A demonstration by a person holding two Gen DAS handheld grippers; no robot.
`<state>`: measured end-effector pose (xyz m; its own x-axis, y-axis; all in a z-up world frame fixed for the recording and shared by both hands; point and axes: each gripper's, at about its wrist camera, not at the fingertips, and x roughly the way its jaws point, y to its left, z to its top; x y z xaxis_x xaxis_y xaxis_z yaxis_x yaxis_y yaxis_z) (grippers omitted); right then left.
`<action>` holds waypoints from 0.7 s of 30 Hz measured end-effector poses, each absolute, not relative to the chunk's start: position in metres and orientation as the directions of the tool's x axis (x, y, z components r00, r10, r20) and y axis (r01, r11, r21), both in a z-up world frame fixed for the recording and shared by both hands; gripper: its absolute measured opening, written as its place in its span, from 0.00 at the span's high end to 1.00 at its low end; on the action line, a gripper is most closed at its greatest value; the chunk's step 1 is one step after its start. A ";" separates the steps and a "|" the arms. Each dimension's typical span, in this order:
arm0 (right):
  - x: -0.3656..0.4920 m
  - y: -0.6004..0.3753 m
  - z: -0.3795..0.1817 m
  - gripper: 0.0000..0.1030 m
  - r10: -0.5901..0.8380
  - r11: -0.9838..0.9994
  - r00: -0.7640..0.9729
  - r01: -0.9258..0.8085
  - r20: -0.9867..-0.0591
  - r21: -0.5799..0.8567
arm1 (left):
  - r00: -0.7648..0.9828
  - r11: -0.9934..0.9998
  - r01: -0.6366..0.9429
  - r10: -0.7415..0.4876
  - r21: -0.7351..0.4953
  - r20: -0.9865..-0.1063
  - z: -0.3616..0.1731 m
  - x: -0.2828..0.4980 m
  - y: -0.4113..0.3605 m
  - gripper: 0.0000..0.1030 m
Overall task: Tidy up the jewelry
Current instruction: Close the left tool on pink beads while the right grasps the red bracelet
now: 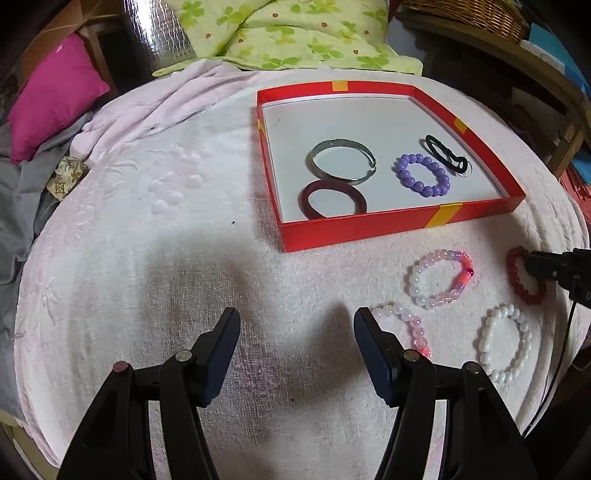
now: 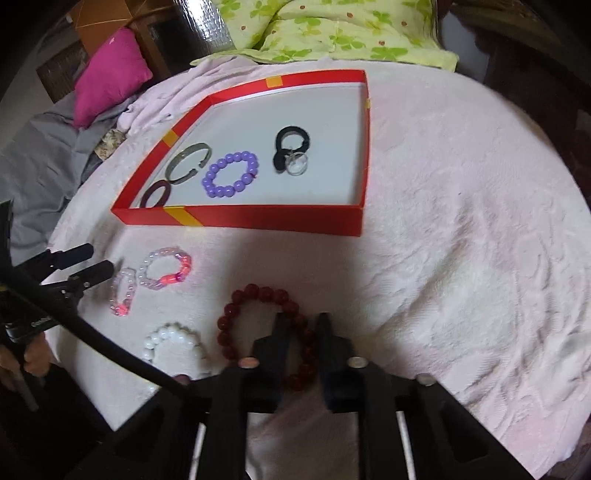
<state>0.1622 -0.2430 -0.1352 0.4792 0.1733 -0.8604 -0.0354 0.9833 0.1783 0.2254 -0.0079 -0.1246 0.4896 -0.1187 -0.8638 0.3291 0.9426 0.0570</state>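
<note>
A red box (image 1: pixel 351 227) (image 2: pixel 258 219) on the white towel holds a silver bangle (image 1: pixel 341 162), a maroon ring (image 1: pixel 332 201), a purple bead bracelet (image 1: pixel 423 175) (image 2: pixel 231 179) and a black hair tie (image 1: pixel 445 153) (image 2: pixel 291 147). Outside it lie a pink-white bead bracelet (image 1: pixel 439 278) (image 2: pixel 166 267), a pale pink one (image 1: pixel 410 325) (image 2: pixel 123 291), a white one (image 1: pixel 504 343) (image 2: pixel 173 347) and a dark red one (image 1: pixel 524 275) (image 2: pixel 266 332). My left gripper (image 1: pixel 295 332) is open, empty, beside the pale pink bracelet. My right gripper (image 2: pixel 303 325) (image 1: pixel 532 260) has its jaws narrowed around the dark red bracelet's right side.
A green floral quilt (image 1: pixel 295 33) lies behind the box. A magenta pillow (image 1: pixel 55 96) and grey cloth (image 1: pixel 22 206) sit at the left. A wicker basket (image 1: pixel 472 14) stands at the back right. The bed edge curves close on the right.
</note>
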 end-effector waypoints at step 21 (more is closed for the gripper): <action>0.166 -0.269 -0.139 0.90 0.220 0.956 0.474 0.067 -0.853 0.284 | 0.434 0.876 0.480 -0.284 -0.047 -0.855 -0.133 0.240 -0.056 0.37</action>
<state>0.1663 -0.2688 -0.1388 0.4739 0.2204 -0.8525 0.0670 0.9563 0.2845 0.2397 -0.0562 -0.1328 0.4340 -0.2842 -0.8549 0.4801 0.8759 -0.0474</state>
